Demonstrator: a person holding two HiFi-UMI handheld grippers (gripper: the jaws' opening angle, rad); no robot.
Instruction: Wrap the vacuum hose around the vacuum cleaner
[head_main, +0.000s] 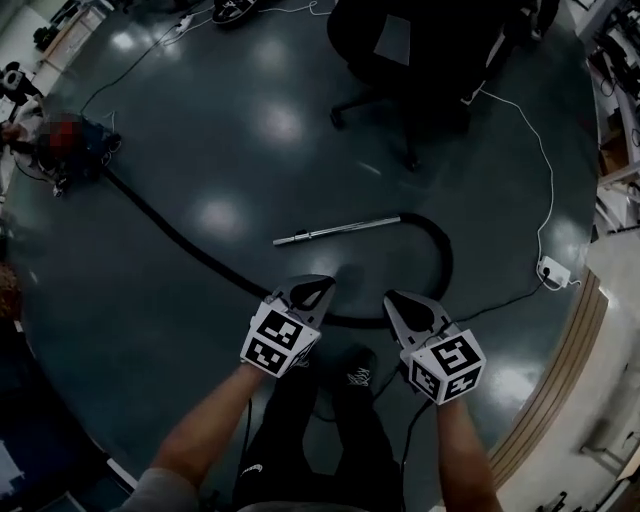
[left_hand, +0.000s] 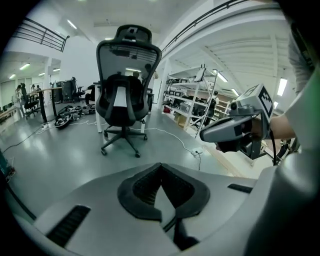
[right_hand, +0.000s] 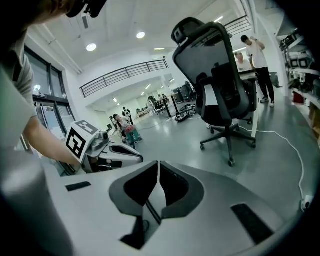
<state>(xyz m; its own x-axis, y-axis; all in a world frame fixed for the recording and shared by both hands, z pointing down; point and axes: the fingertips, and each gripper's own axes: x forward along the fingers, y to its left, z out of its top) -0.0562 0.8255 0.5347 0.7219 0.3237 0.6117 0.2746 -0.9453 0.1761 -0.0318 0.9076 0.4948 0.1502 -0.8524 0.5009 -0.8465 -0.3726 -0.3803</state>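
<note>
The vacuum cleaner, a small red body, sits far off at the left of the floor; it also shows small and distant as the vacuum cleaner. Its black hose runs across the floor, passes just beyond my grippers and curls up to a metal wand. My left gripper and right gripper hang side by side above the floor, both shut and empty, near the hose but apart from it. In the gripper views the left gripper and right gripper have their jaws together.
A black office chair stands beyond the wand, and shows as the chair and the chair. A white cable leads to a power strip at the right. A wooden edge borders the floor. A person stands behind the chair.
</note>
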